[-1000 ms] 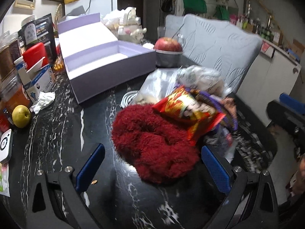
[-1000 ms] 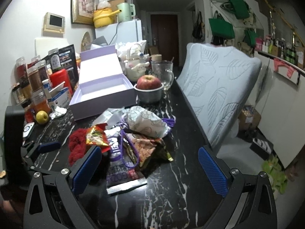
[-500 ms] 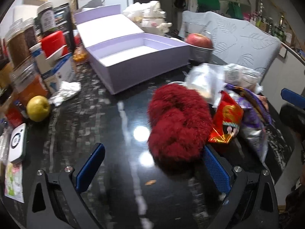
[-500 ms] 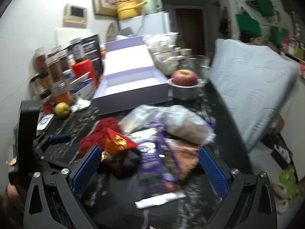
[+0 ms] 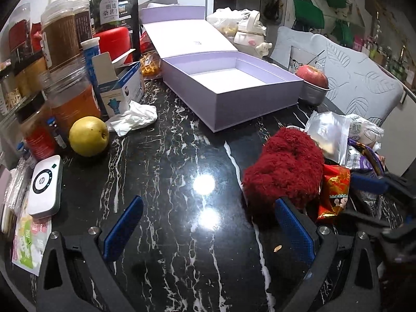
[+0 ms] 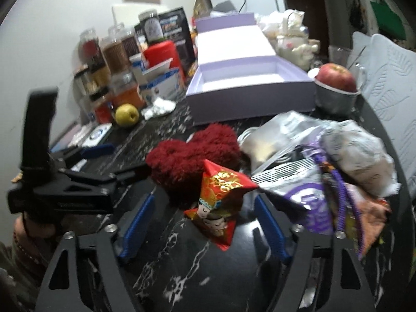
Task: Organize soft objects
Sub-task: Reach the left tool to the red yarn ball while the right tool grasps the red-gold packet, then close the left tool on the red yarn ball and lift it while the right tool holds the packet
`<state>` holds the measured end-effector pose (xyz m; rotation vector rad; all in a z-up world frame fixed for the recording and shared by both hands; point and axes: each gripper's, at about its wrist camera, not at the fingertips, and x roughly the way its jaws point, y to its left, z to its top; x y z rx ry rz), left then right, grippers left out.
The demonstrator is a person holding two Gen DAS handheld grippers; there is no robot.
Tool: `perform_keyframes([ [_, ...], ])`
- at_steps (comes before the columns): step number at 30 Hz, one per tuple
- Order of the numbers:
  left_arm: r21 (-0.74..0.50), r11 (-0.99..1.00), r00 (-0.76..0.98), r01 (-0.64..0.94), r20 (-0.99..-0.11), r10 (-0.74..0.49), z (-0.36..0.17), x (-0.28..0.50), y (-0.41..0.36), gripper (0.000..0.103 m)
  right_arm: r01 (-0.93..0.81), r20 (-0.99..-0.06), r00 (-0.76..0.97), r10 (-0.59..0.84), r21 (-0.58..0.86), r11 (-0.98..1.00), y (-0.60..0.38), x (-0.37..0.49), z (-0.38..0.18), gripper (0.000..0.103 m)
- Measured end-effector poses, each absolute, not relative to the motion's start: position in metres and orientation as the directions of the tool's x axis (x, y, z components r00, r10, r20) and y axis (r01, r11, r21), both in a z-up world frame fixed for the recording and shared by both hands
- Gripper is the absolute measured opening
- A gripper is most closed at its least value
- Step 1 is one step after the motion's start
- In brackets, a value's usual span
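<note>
A fluffy dark red soft object (image 5: 283,167) lies on the black marble table, also in the right wrist view (image 6: 192,153). A small red and gold packet (image 6: 221,202) stands just in front of it, between my right gripper's fingers. My right gripper (image 6: 205,225) is open around the packet without touching it. My left gripper (image 5: 208,230) is open and empty over bare table; its right finger (image 5: 293,230) is close to the red soft object. An open, empty lilac box (image 5: 234,88) stands behind.
A pile of plastic snack bags (image 6: 325,161) lies right of the red object. A red apple in a metal bowl (image 6: 336,88), a yellow pear (image 5: 88,136), jars and cartons (image 5: 67,59) along the left, a white device (image 5: 44,186) and a crumpled tissue (image 5: 135,119) surround the area.
My left gripper swung left, so the red soft object now sits beyond its right finger. My right gripper moved left and forward, narrowed, and now brackets the red and gold packet.
</note>
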<state>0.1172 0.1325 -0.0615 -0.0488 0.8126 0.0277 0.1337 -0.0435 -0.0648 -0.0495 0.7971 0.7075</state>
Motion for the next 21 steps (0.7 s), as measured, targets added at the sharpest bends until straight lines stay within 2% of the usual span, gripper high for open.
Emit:
perform_keyframes([
  [6, -0.049, 0.998, 0.704, -0.027, -0.710, -0.015, -0.055, 0.120, 0.133, 0.103, -0.598, -0.696, 0.509, 0.507, 0.138, 0.789, -0.031, 0.139, -0.073, 0.063],
  [7, -0.053, 0.998, 0.709, -0.025, -0.705, -0.020, -0.054, 0.120, 0.133, 0.103, -0.602, -0.694, 0.515, 0.503, 0.126, 0.789, -0.030, 0.139, -0.073, 0.056],
  [8, -0.056, 0.998, 0.714, -0.018, -0.699, -0.026, -0.052, 0.121, 0.132, 0.103, -0.600, -0.694, 0.520, 0.499, 0.119, 0.791, -0.031, 0.139, -0.073, 0.043],
  [9, -0.057, 0.998, 0.718, -0.010, -0.695, -0.032, -0.050, 0.122, 0.131, 0.103, -0.596, -0.693, 0.527, 0.491, 0.110, 0.796, -0.031, 0.139, -0.074, 0.036],
  [21, -0.076, 0.994, 0.699, 0.085, -0.706, -0.113, -0.054, 0.143, 0.105, 0.103, -0.606, -0.622, 0.569, 0.538, 0.125, 0.785, -0.058, 0.133, -0.048, 0.034],
])
